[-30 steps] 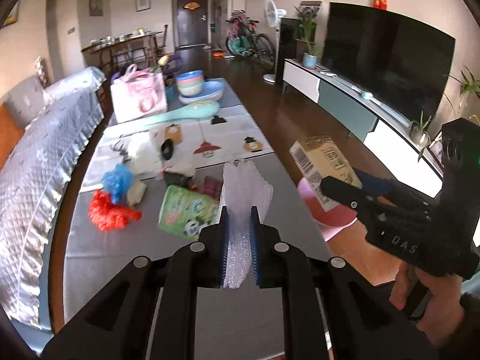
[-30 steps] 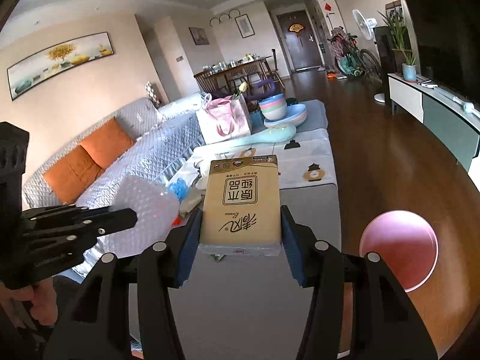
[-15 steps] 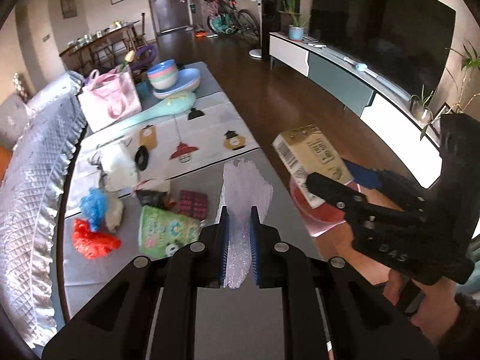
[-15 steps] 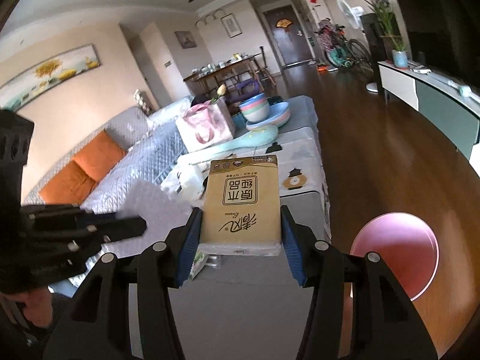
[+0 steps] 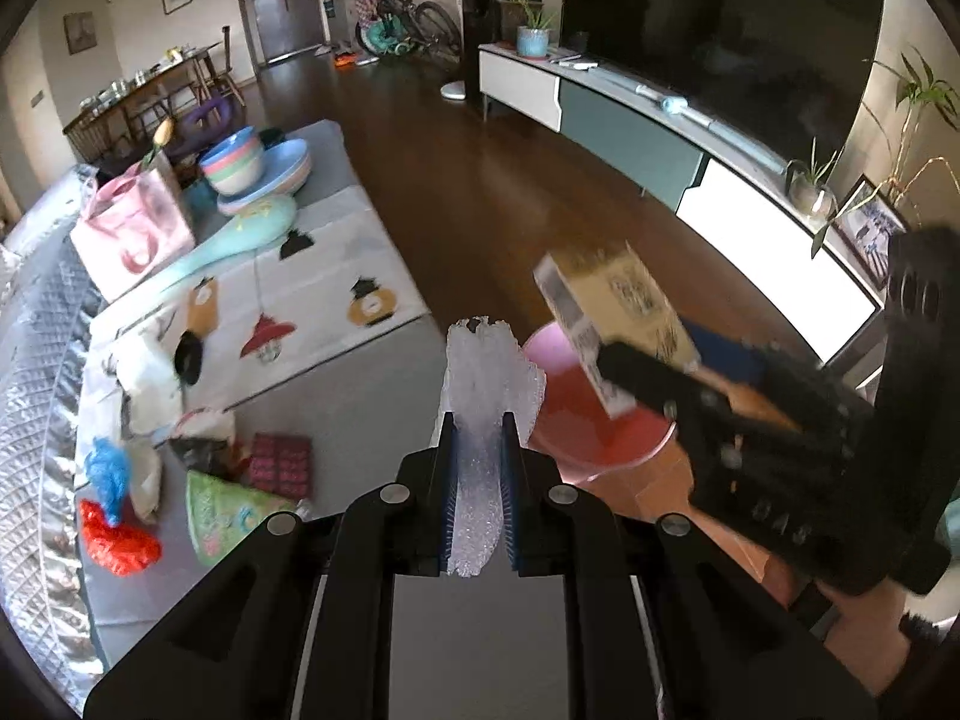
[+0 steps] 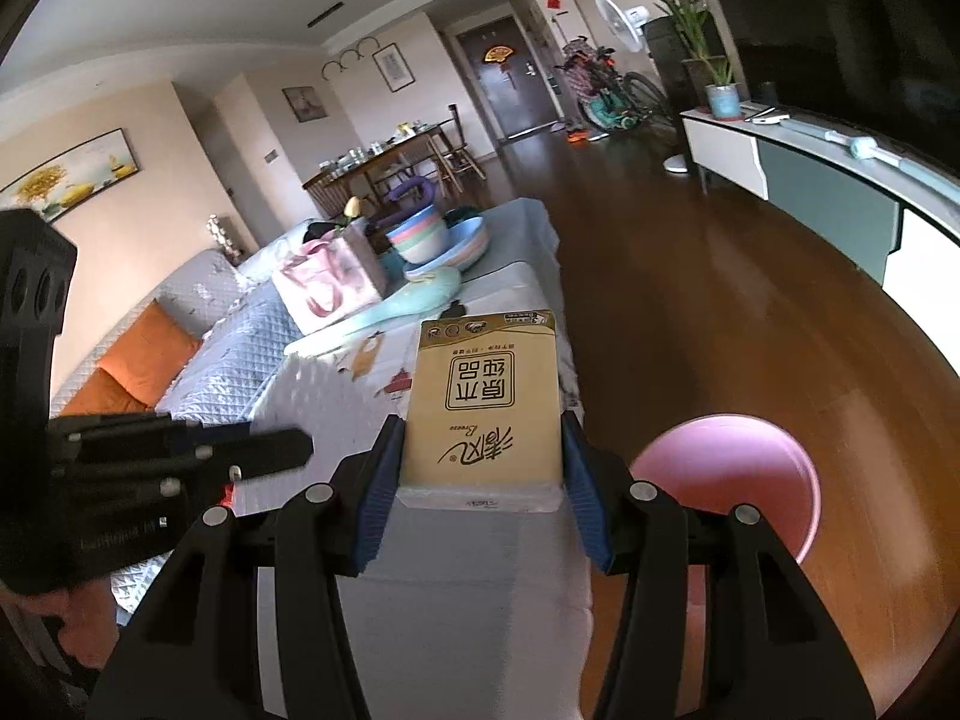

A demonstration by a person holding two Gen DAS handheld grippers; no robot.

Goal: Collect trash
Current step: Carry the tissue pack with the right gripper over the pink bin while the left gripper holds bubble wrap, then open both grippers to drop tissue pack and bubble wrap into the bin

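Right wrist: tissue pack [image 6: 486, 402] clamped, pink bin [image 6: 729, 474] beside table edge [image 6: 573, 372]

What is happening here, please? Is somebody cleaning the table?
A person is collecting trash with two handheld grippers. The left gripper is shut on a piece of clear bubble wrap. The right gripper is shut on a tan tissue pack. Both hang near a pink bin on the floor beside the table, where more wrappers lie.

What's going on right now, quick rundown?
Left gripper shut on bubble wrap. Right gripper shut on tissue pack. Pink bin on floor, path clear.
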